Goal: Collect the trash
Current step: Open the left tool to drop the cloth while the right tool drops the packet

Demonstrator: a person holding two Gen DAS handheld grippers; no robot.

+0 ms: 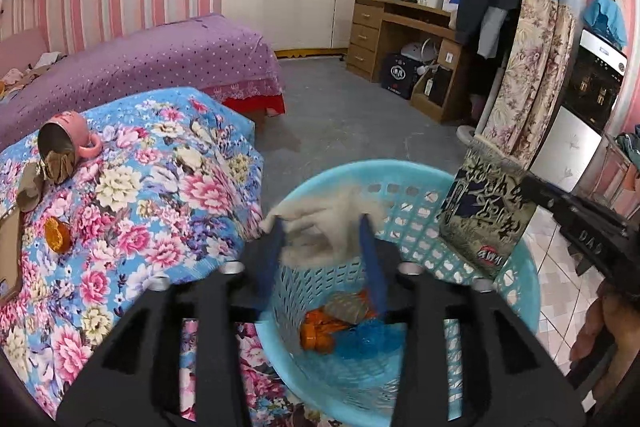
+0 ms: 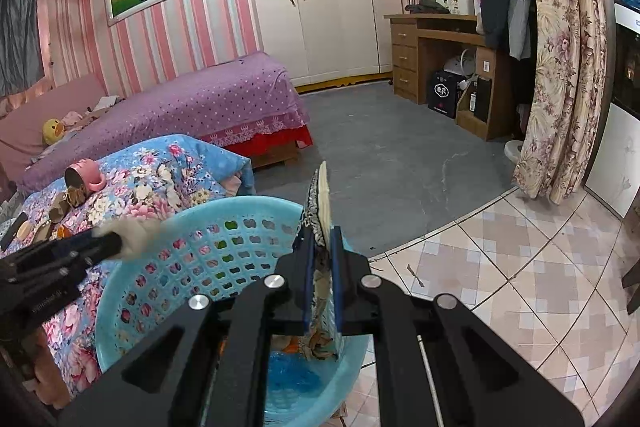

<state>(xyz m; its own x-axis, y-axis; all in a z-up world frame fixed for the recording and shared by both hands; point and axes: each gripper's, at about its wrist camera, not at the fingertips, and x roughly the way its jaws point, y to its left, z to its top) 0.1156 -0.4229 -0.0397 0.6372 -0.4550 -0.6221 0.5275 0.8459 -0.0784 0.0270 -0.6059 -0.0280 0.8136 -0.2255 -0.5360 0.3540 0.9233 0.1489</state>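
Observation:
A light blue plastic basket point(image 1: 404, 187) point(image 2: 208, 215) stands beside the floral-covered table. My left gripper point(image 1: 322, 223) holds a crumpled beige tissue point(image 1: 320, 223) between its blue fingers, over the basket; the tissue is blurred. It also shows in the right wrist view point(image 2: 132, 229). My right gripper point(image 2: 322, 239) is shut on a thin printed booklet point(image 2: 320, 203), held upright over the basket's rim; it shows in the left wrist view point(image 1: 486, 215). Inside the basket lie an orange bottle point(image 1: 320, 335) and blue plastic point(image 1: 368, 343).
On the floral cloth point(image 1: 160, 187) lie a tipped pink mug point(image 1: 68, 139), crumpled brown paper point(image 1: 56, 167) and an orange wrapper point(image 1: 56, 235). A purple bed point(image 2: 200, 107), a wooden desk point(image 2: 436, 43), a floral curtain point(image 2: 560, 87) and tiled floor point(image 2: 520, 267) surround.

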